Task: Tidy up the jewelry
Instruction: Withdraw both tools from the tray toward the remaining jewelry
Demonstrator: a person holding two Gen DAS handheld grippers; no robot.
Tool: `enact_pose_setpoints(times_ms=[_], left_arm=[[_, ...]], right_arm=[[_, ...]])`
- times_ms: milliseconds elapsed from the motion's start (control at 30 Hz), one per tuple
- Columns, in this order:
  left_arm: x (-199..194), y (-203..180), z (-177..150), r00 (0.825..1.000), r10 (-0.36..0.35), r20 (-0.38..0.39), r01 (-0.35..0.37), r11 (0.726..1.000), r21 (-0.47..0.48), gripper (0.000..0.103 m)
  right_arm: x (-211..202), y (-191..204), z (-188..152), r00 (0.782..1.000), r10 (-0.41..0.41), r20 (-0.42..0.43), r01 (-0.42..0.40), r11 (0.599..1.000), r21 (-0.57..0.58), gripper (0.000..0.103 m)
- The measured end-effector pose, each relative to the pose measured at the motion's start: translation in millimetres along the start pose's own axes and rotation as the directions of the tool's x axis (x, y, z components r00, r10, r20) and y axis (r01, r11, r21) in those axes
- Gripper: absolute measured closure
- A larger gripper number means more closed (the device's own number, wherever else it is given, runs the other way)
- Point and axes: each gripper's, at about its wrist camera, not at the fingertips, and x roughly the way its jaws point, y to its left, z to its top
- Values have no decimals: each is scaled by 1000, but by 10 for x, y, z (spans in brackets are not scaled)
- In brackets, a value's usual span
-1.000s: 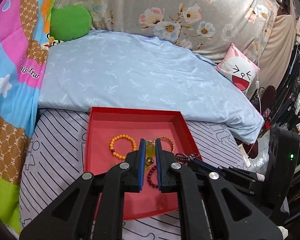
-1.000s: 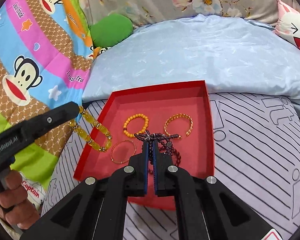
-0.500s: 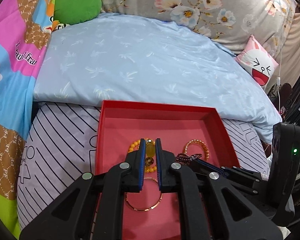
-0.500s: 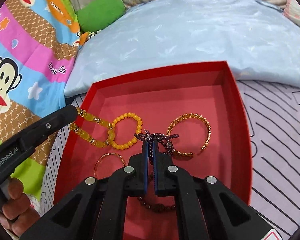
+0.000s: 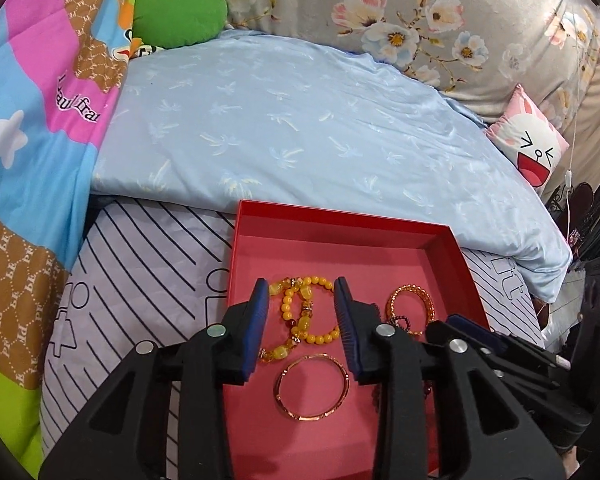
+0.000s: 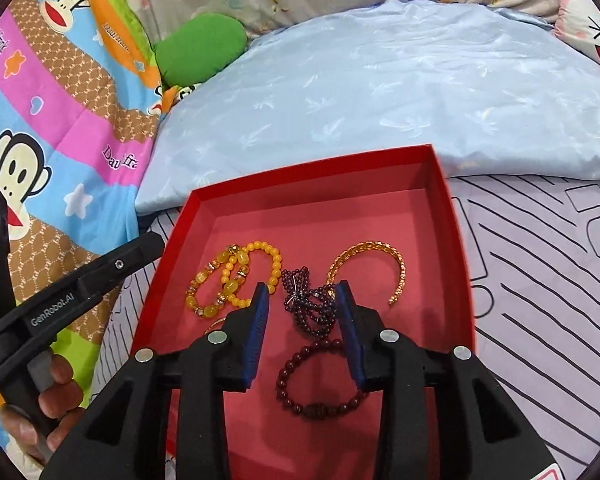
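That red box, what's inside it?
The red box holds six bracelets: two yellow beaded, a purple strand, a gold cuff, a dark red one, a thin gold bangle. The grippers hide its near corners.

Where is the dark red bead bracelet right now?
The dark red bead bracelet lies in the red tray, nearest the right camera, just below the purple bead cluster.

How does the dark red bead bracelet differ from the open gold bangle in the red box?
The dark red bead bracelet is a closed loop of round beads; the open gold bangle is a stiff band with a gap between its ends. The bracelet lies at the near end of the red box, just below the right gripper's opening fingers; the bangle lies farther back, toward the right wall. Both lie flat on the box floor.
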Motion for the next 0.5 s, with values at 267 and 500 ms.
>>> enact_pose_setpoints(times_ms=[267, 500], left_arm=[[-430, -145, -237, 998, 36, 51, -39, 998, 51, 69], [-755, -219, -608, 998, 44, 50, -47, 997, 65, 68]], right_arm=[[-503, 56, -272, 995, -69, 65, 74, 995, -66, 68], [-898, 23, -668, 994, -82, 67, 87, 993, -74, 67]])
